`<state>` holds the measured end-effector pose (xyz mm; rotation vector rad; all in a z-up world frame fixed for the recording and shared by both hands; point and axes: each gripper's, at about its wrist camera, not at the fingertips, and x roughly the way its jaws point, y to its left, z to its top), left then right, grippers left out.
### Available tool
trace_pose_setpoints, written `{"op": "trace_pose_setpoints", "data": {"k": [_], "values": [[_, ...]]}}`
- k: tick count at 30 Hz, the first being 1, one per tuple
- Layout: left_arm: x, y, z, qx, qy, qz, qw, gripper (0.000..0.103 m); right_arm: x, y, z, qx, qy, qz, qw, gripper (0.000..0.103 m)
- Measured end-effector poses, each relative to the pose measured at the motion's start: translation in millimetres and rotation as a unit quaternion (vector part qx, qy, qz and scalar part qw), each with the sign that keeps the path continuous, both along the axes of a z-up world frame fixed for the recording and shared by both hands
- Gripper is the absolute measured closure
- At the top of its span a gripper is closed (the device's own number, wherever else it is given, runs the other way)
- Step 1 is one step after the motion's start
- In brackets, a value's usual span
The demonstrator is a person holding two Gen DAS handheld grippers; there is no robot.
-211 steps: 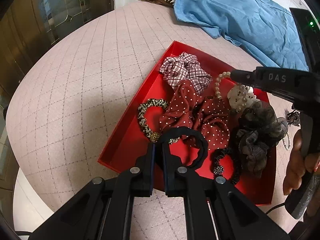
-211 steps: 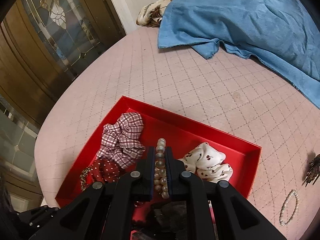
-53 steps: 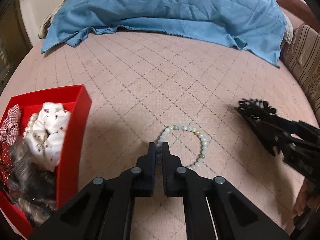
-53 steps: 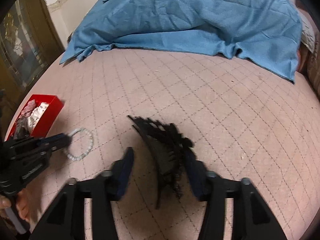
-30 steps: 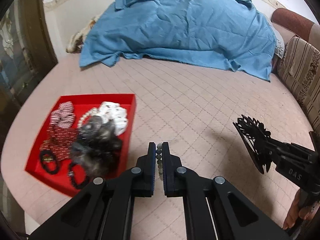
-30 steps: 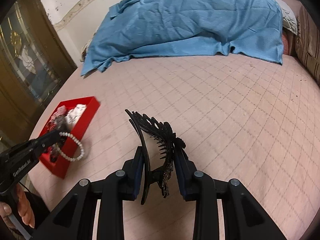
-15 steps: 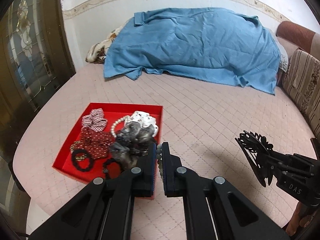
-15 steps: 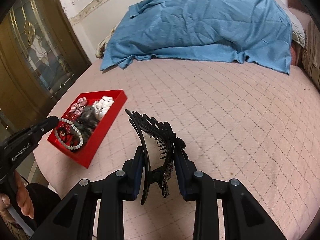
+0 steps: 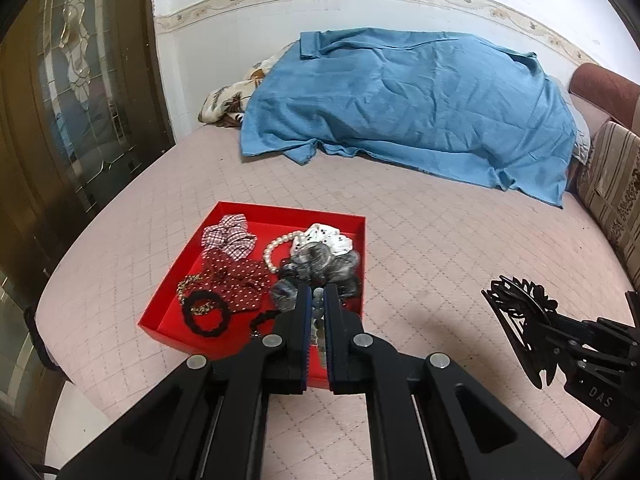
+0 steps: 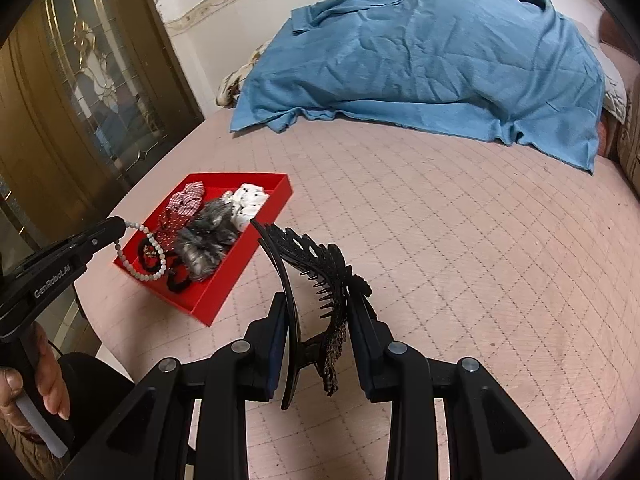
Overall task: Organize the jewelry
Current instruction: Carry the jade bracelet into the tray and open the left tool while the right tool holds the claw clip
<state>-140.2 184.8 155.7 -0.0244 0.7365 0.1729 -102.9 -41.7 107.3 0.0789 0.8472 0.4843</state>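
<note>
Both grippers carry jewelry toward the red tray (image 9: 362, 264).
The left gripper (image 9: 316, 308) pinches the bead bracelet (image 10: 146, 252), the right gripper (image 10: 320, 308) clamps the black hair claw (image 10: 316, 264); next, release over the tray.

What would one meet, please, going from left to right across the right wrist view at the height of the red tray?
Left tongs → pale bead bracelet hanging from them → red tray → black hair clip held in the right tongs → bare pink quilted bedcover.
</note>
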Motion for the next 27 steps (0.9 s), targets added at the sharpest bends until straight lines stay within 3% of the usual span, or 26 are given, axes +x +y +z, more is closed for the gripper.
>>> {"op": "trace_pose_setpoints", "data": {"k": [27], "values": [[18.2, 58.9, 3.4, -0.024, -0.008, 0.032, 0.9992, 0.097, -8.1, 32.9, -8.3, -0.008, 0.007, 0.044, 0.999, 0.071]]}}
